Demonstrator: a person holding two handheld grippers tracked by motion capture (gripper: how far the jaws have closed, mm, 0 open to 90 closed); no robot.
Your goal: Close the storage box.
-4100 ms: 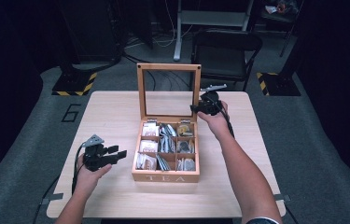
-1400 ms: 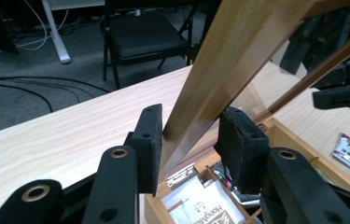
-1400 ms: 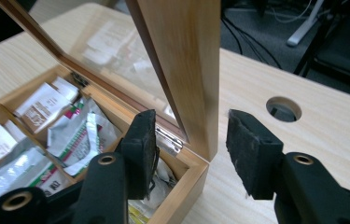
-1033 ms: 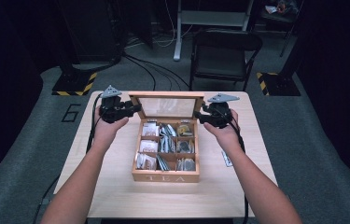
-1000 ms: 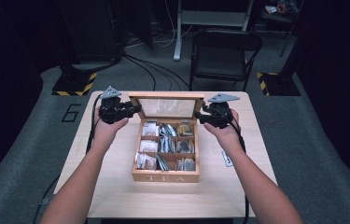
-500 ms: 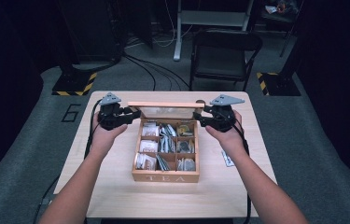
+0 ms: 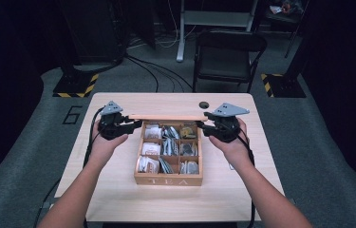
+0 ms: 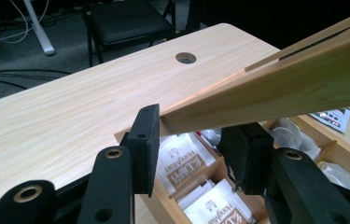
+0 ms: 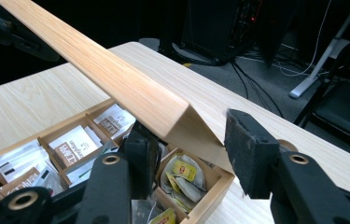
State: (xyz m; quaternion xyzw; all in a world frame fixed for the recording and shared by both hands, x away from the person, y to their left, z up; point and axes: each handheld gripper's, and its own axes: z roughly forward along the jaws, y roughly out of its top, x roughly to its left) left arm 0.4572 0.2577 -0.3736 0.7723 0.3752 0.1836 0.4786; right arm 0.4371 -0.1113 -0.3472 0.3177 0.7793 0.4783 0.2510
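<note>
While half-lowered, tea box lid [image 7: 168,117] between left gripper [image 7: 135,124], right gripper [image 7: 203,126].

Both forearms are bare, no sleeves showing. Each hand carries a black gripper – the left gripper [image 7: 130,124] and the right gripper [image 7: 203,126] – topped by a grey three-cornered plate, with a black cable trailing back at about six o'clock. Seen close, the jaws are matte black with brass-ringed screw holes – and flat, dark foam-like pads [image 8: 145,142].
</note>
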